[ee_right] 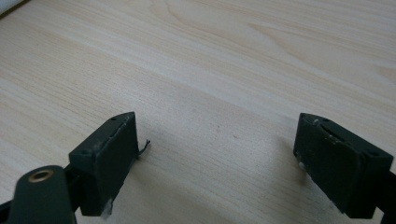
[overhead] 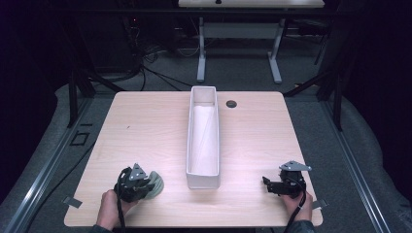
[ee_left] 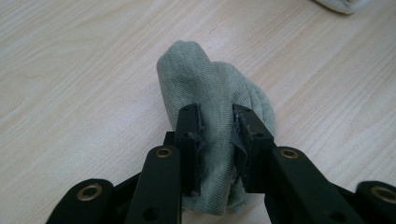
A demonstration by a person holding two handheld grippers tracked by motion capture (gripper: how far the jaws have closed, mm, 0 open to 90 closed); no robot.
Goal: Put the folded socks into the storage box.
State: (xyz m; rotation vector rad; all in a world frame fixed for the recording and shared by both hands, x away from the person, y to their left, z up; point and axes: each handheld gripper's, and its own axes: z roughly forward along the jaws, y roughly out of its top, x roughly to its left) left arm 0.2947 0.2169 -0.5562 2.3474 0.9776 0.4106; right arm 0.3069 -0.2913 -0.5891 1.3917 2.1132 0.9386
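Jaws of my left gripper (ee_left: 215,119) clamp a rolled grey-green sock (ee_left: 210,100) between the pads, on the wooden table (ee_left: 70,70); my right gripper (ee_right: 217,140) stands spread, nothing between.

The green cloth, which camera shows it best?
The left gripper view: the green cloth sits close up, pinched between the left gripper's jaws, its ribbed folds clear. The high view shows it small, partly behind that gripper. The right gripper view faces the bare table.

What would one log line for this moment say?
left claw: shut on sock | right claw: open, nothing between, over table | bin: mid-table
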